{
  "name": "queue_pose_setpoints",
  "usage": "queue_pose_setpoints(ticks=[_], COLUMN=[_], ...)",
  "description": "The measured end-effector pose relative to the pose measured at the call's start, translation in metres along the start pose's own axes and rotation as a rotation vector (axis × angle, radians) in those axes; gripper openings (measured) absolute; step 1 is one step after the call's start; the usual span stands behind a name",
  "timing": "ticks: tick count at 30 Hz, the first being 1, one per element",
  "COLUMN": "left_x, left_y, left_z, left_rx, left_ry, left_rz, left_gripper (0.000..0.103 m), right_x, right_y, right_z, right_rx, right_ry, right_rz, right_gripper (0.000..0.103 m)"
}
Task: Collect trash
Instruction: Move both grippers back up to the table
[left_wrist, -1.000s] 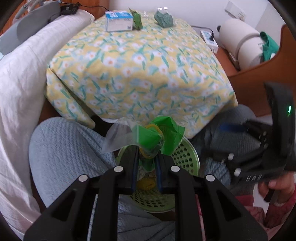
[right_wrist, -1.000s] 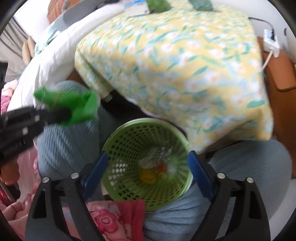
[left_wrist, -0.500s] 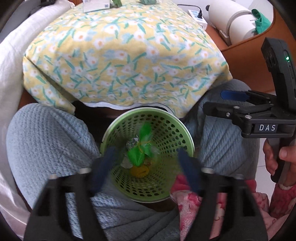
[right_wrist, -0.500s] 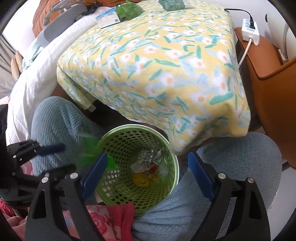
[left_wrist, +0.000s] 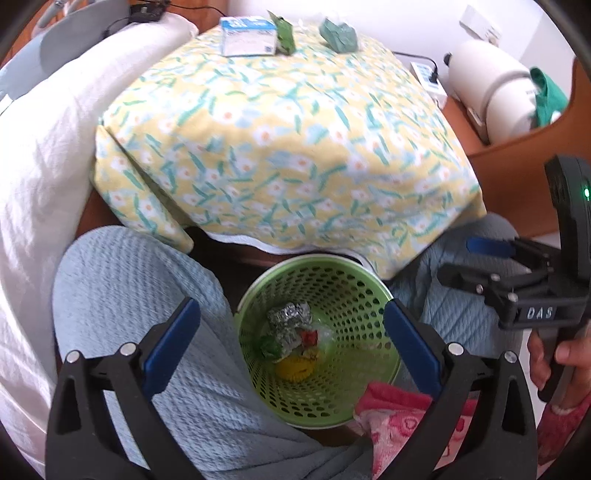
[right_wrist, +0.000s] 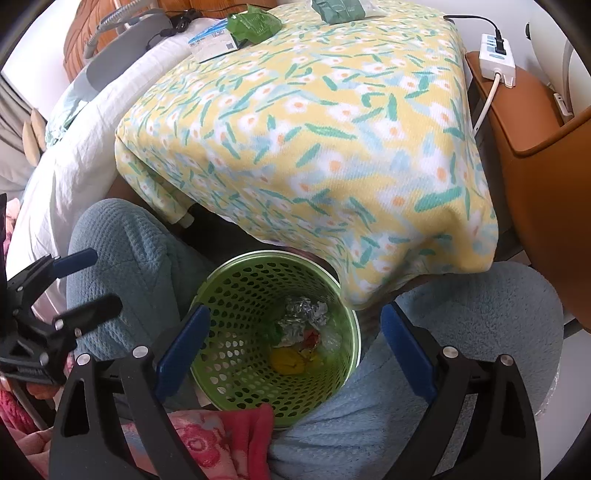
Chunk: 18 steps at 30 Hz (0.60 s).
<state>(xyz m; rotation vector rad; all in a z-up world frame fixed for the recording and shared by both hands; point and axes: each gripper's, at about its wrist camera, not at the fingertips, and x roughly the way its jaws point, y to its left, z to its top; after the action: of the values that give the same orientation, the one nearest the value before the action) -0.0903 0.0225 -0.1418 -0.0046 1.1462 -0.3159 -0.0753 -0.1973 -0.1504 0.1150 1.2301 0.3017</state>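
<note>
green basket (left_wrist: 343, 284) holds foil, wrappers; left gripper (left_wrist: 291, 332) just spread wide, empty; right gripper (right_wrist: 291, 343) likewise.

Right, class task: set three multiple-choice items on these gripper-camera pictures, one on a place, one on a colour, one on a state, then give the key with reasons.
1. Where is the crumpled silver foil ball?
A. in the green perforated plastic basket
B. on the yellow floral tablecloth
C. on the white bedsheet

2. What colour are the pads of the left hand-held gripper?
A. red
B. blue
C. green

3. How does the left hand-held gripper stand?
A. shut on foil
B. shut on nothing
C. open, empty

Key: A, the foil lies at the basket's bottom; B, both pads show blue; C, its jaws have just opened wide, nothing between them.
</note>
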Motion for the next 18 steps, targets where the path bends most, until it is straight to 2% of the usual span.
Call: queue_pose_setpoints(ticks=[9,18], left_x=[-0.013,-0.016], left_y=[0.018,0.03], left_z=[0.038,0.1], left_rx=[-0.032,-0.051], left_ry=[-0.085,-0.184], left_rz=[0.047,0.084], left_gripper=[0.095,0.095], right_x=[-0.016,-0.033], right_y=[0.006,0.014], right_z=[0.02,0.095], right_rx=[-0.02,-0.045], right_ry=[-0.054,-0.173], right_rz=[0.012,0.045], right_gripper=[0.094,0.094])
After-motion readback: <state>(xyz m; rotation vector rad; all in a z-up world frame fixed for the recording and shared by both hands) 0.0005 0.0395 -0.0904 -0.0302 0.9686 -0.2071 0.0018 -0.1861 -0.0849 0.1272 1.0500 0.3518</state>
